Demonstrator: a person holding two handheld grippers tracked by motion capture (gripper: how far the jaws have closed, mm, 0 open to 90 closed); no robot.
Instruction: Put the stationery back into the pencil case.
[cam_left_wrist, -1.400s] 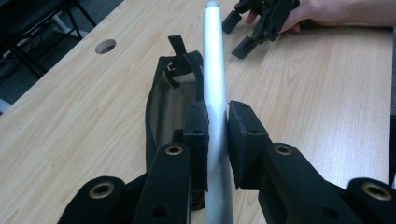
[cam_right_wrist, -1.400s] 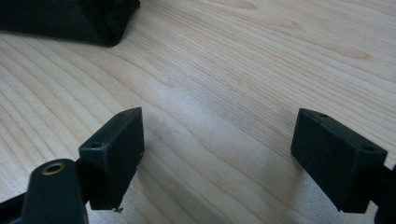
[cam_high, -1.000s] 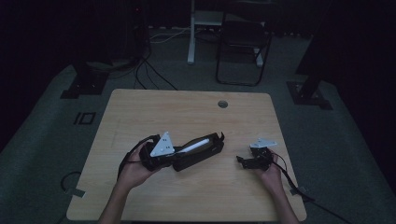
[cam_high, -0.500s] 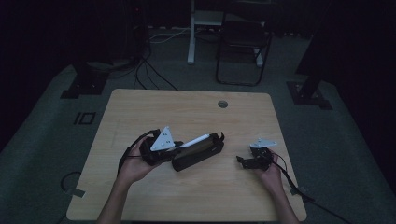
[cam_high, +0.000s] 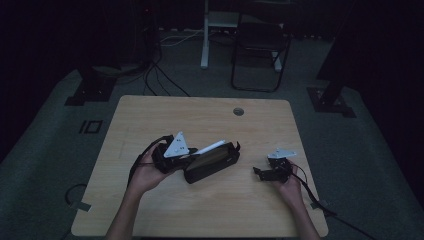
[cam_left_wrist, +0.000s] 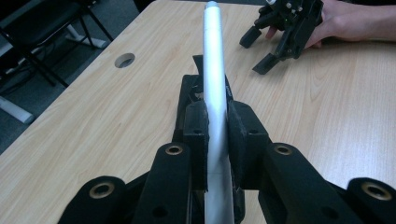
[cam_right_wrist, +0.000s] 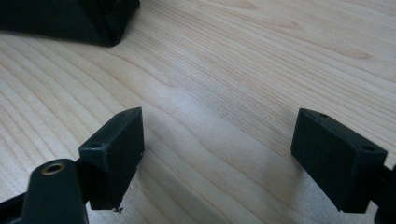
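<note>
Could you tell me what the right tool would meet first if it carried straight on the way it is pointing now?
Probably the black pouch. The right tool lies low over the table, jaws apart and empty, aimed at the pouch's near end, with bare wood between. Depth is hard to judge, so it might graze the tabletop first.

Silver, black and pale wood

The pen (cam_left_wrist: 215, 84) was silver-grey, the case (cam_high: 212, 164) black woven fabric, the table (cam_high: 165, 120) light wood with grain; both grippers' pads (cam_right_wrist: 114, 149) black.

The left gripper (cam_high: 192, 156) holds a white pen (cam_high: 210, 147) over a black case (cam_high: 212, 165).
</note>
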